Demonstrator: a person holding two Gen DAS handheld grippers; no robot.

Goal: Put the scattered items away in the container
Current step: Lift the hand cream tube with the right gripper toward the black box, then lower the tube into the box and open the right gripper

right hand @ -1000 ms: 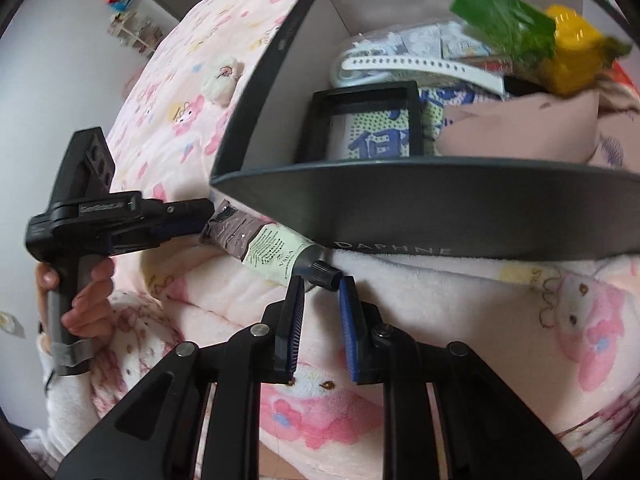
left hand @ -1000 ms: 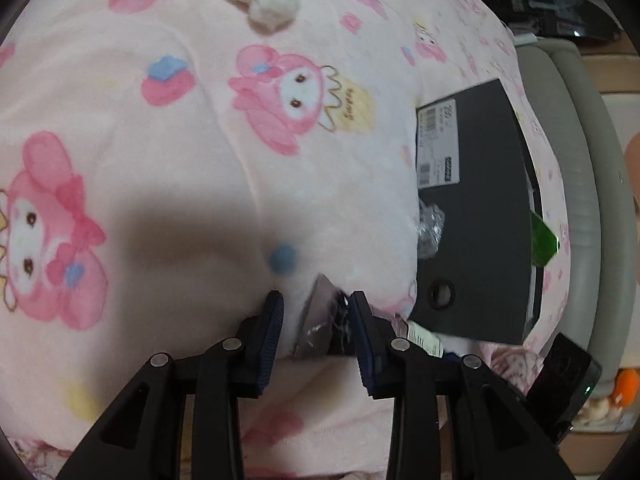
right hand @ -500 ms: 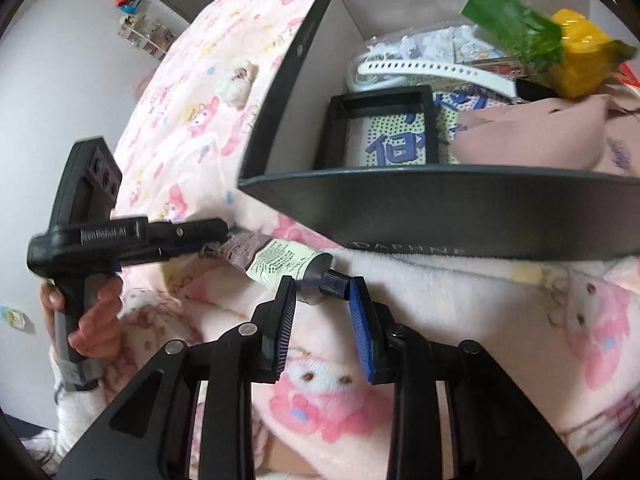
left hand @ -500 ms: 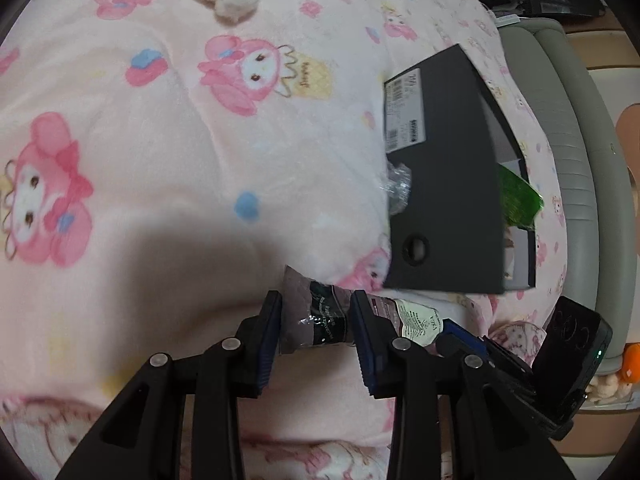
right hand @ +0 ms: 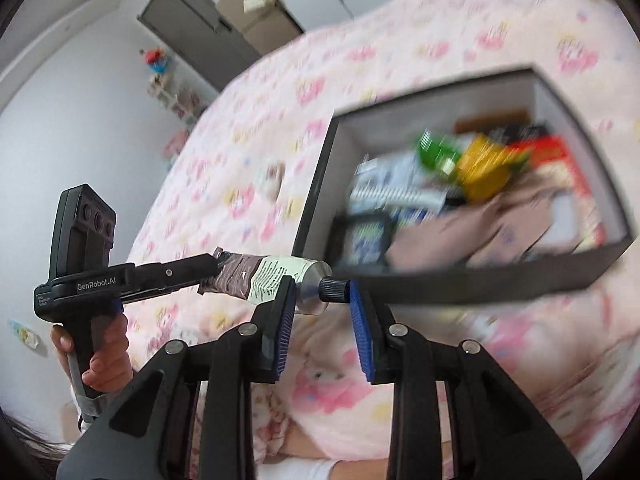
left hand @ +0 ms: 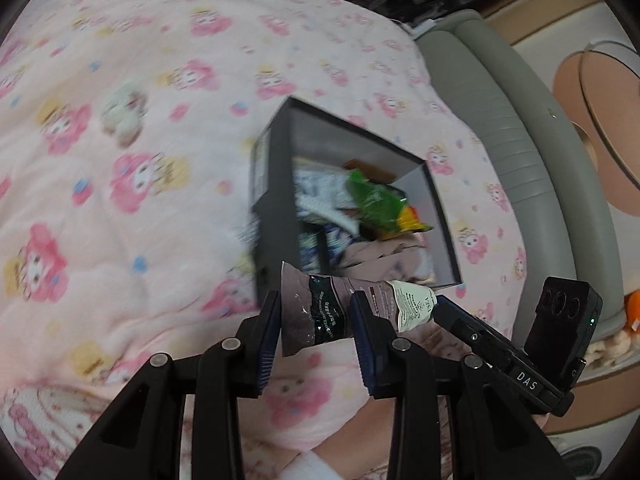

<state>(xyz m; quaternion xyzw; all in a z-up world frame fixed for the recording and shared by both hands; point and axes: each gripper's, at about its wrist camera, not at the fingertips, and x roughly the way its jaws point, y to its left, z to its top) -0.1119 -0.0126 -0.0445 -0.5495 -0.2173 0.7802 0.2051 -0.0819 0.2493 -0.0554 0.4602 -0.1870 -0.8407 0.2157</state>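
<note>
Both grippers clamp the cream tube point(left hand: 352, 304): left gripper point(left hand: 316, 320) pinching the crimped end, right gripper point(right hand: 322, 300) the cap end, near the box point(right hand: 472, 280).

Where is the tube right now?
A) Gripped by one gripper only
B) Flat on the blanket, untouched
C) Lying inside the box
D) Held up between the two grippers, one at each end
D: the left gripper pinches the crimped end of the tube and the right gripper brackets its cap end, holding it in front of the box, above the blanket.
</note>
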